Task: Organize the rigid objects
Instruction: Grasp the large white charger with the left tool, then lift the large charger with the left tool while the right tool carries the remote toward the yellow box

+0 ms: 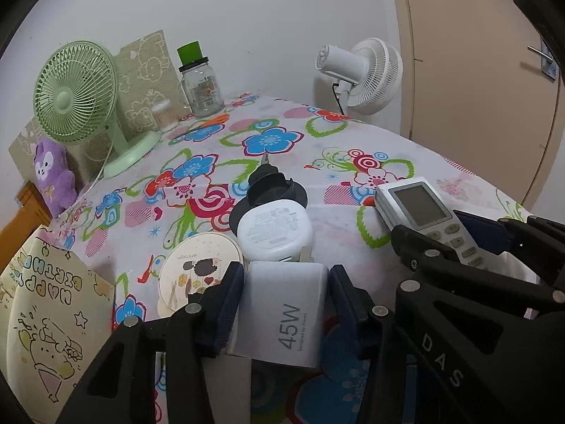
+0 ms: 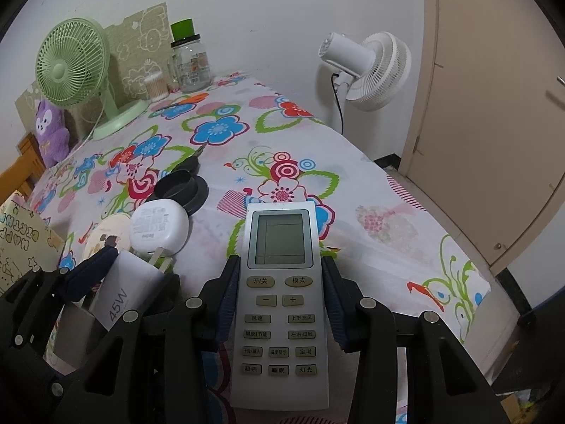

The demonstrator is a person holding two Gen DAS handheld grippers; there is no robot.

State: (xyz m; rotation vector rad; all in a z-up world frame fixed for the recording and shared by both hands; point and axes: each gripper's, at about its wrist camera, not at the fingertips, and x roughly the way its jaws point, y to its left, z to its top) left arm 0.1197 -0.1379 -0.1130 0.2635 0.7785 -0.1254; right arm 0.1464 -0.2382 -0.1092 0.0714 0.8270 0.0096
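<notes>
A white 45W charger (image 1: 286, 314) stands between the blue pads of my left gripper (image 1: 287, 275), which is shut on it; its prongs point toward the table's middle. The right wrist view shows this charger (image 2: 123, 289) tilted in the left gripper (image 2: 139, 268) at the lower left. My right gripper (image 2: 279, 265) is shut on a grey air-conditioner remote (image 2: 279, 304), pads on its two long sides, screen end forward. From the left wrist the remote (image 1: 420, 208) and right gripper (image 1: 438, 229) appear at the right.
On the flowered cloth (image 1: 317, 148) lie a white rounded adapter (image 1: 275, 235), a black round cap (image 1: 275, 190) and a round disc (image 1: 197, 265). At the back stand a green fan (image 1: 70, 95), a jar (image 1: 201, 84) and a white fan (image 1: 367, 74). A paper bag (image 1: 46, 318) is at left.
</notes>
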